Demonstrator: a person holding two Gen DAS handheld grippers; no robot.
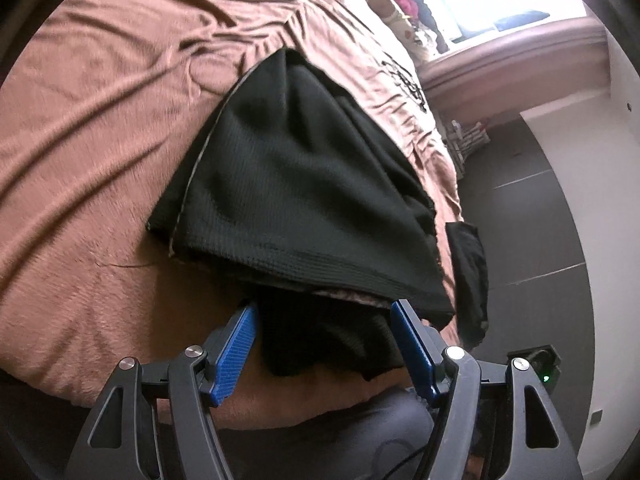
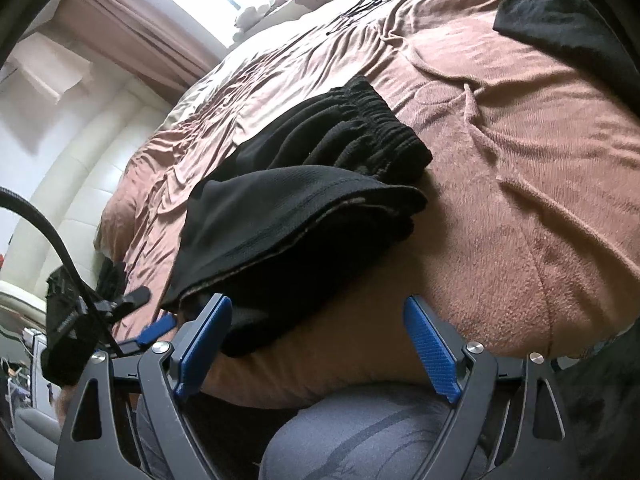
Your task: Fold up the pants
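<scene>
Brown blanket (image 1: pixel 88 168) covers the bed; on it, near the front edge, black pants (image 1: pixel 296 184) lie already folded over, the waistband (image 2: pixel 372 128) still showing, so perhaps one fold remains. Left gripper (image 1: pixel 324 320) and right gripper (image 2: pixel 320 320) hang released, holding nothing.

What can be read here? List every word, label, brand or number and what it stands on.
No text can be read.
Black print on the pale bedding at the far end of the bed: too blurred to read.
Black pants, brown blanket, both grippers: no lettering visible.
</scene>
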